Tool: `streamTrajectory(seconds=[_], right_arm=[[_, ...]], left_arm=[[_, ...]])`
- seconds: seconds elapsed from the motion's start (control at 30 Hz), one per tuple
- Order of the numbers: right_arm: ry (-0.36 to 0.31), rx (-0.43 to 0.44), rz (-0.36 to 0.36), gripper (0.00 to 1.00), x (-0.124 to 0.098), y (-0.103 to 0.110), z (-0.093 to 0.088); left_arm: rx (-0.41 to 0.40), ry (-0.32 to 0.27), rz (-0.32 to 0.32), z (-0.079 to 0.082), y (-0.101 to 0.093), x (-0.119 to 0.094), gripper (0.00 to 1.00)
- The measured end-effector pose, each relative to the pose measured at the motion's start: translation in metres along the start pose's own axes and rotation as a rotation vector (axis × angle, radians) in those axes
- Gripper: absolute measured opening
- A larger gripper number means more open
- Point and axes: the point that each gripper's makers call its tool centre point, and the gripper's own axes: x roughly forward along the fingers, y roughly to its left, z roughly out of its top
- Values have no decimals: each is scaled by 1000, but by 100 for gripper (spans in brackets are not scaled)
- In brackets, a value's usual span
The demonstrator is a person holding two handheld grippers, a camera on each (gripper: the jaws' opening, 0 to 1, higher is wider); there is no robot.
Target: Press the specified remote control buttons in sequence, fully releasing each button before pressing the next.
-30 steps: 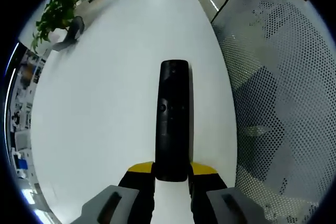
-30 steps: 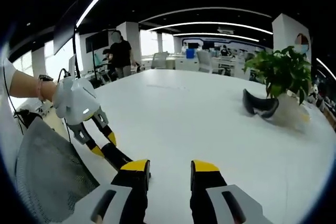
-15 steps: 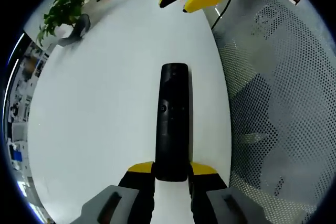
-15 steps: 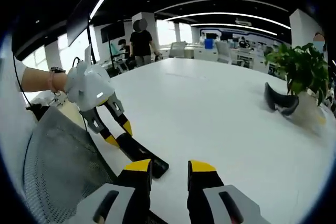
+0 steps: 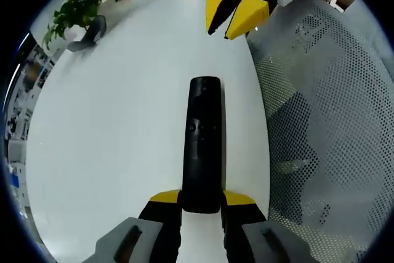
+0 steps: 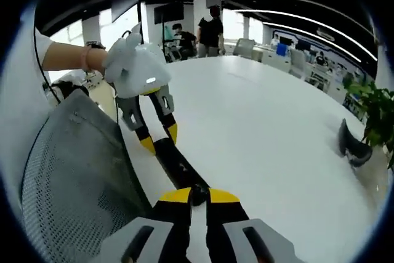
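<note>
A long black remote (image 5: pixel 204 137) points away from me over the white table (image 5: pixel 111 127), its near end clamped in my left gripper (image 5: pixel 202 198), which is shut on it. My right gripper (image 5: pixel 226 24) hangs in the air beyond the remote's far end, apart from it, its yellow tips drawn almost together. In the right gripper view, the right gripper (image 6: pixel 199 196) sits low with only a narrow gap between its jaws, just over the far end of the remote (image 6: pixel 181 170). Further off, the left gripper (image 6: pixel 161 141) holds the remote's other end.
A grey mesh chair (image 5: pixel 326 121) stands against the table's edge beside the remote. A potted plant (image 5: pixel 77 7) and a black curved object (image 5: pixel 86 32) sit at the table's far side. People stand far behind the table (image 6: pixel 212 26). A hand (image 6: pixel 68 56) holds the left gripper.
My right gripper has drawn its jaws nearly together and come close to the remote's far end. The left gripper keeps the remote as before.
</note>
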Motion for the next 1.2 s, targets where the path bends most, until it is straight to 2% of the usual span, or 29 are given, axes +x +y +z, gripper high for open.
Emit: streamTrajectory(seconds=[0.13, 0.3, 0.43, 0.7, 0.77, 0.87, 0.97, 1.1, 1.2], right_arm=[[83, -91, 37, 0, 14, -1, -8], [126, -99, 80, 0, 31, -3, -14], [196, -131, 92, 0, 39, -8, -26], [234, -188, 136, 0, 45, -4, -27], [249, -248, 142, 0, 45, -4, -27], [296, -244, 137, 0, 46, -4, -28], [385, -254, 153, 0, 47, -4, -28], [454, -156, 162, 0, 49, -7, -29], [467, -116, 163, 0, 49, -8, -29]], left_arm=[[-6, -25, 0, -1, 0, -1, 24], [-6, -37, -1, 0, 0, -1, 24], [-6, -35, -1, 0, 0, -1, 24], [-10, -40, -2, 0, 0, -1, 24], [-9, -38, -2, 0, 0, -1, 24], [-9, -40, -1, 0, 0, -1, 24], [-5, -46, -1, 0, 0, -1, 24], [2, -48, -10, 0, 1, -1, 24], [3, -46, -10, 0, 1, 0, 24]])
